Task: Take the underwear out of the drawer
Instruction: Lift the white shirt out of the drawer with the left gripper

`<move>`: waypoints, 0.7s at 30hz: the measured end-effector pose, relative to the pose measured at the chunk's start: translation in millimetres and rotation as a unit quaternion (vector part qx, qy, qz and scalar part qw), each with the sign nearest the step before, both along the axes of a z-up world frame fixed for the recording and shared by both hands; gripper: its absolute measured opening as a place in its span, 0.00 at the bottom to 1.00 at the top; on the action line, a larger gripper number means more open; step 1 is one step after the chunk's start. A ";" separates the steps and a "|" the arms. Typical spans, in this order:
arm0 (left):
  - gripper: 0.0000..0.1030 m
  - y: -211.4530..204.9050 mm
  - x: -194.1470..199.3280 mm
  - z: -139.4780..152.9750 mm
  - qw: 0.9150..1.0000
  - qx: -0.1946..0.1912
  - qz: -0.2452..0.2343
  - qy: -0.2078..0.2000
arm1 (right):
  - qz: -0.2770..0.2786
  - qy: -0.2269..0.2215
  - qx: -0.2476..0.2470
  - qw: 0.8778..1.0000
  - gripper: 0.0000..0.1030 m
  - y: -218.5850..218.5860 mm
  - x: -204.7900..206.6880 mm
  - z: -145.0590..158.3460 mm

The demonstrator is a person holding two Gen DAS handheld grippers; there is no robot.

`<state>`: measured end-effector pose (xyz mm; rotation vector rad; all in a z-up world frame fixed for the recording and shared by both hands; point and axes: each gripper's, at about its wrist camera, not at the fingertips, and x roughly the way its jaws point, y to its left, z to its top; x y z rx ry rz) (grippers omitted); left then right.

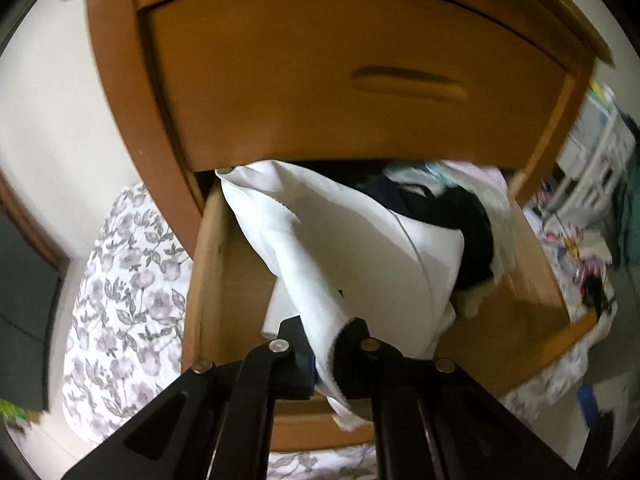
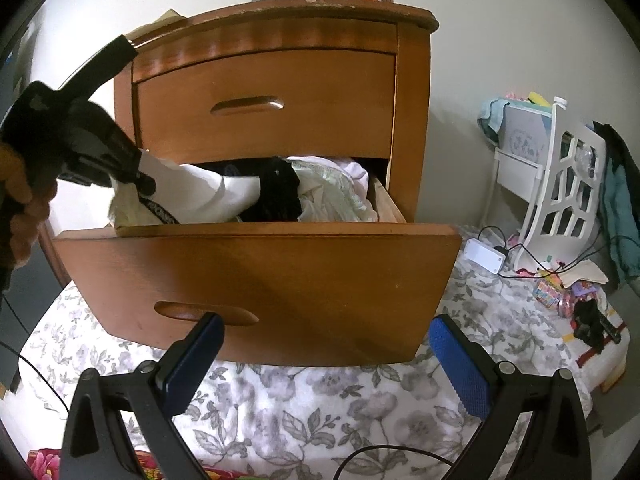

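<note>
Floral bedspread (image 2: 320, 408) under wooden nightstand (image 2: 280, 80), lower drawer (image 2: 256, 280) pulled out. Left gripper (image 1: 320, 340) clamped on white underwear (image 1: 360, 248), stretched up from drawer. Right gripper (image 2: 324, 364) spread wide, empty.

Dim, warm indoor light. The left wrist view is smeared by motion blur around the drawer (image 1: 532, 312); both views bend strongly at the edges, with black corners.
</note>
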<state>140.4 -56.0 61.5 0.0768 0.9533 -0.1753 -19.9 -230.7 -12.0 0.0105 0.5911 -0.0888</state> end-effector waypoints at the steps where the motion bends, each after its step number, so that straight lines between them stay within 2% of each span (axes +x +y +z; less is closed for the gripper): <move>1: 0.06 -4.0 -5.8 5.6 1.000 0.005 -0.007 -0.004 | 0.000 0.000 -0.001 1.000 1.00 0.1 0.0 0.4; 4: 0.06 3.8 -12.1 -3.1 1.000 0.008 -0.012 -0.014 | 0.000 0.001 -0.003 1.000 1.00 1.4 0.0 0.7; 6: 0.06 3.3 -15.1 2.2 0.999 0.031 -0.012 -0.029 | 0.000 0.000 -0.004 1.000 1.00 1.9 -0.8 0.9; 12: 0.05 18.6 -17.3 38.2 0.994 0.071 0.010 -0.084 | -0.004 -0.001 -0.002 1.000 1.00 -0.4 -2.1 0.6; 17: 0.05 30.1 -25.7 78.9 0.980 0.111 0.033 -0.165 | -0.007 0.000 0.002 1.000 1.00 -2.9 -2.1 0.6; 21: 0.05 38.2 -35.3 103.7 0.967 0.126 0.053 -0.216 | -0.008 -0.002 0.000 1.000 1.00 -2.7 -2.9 0.7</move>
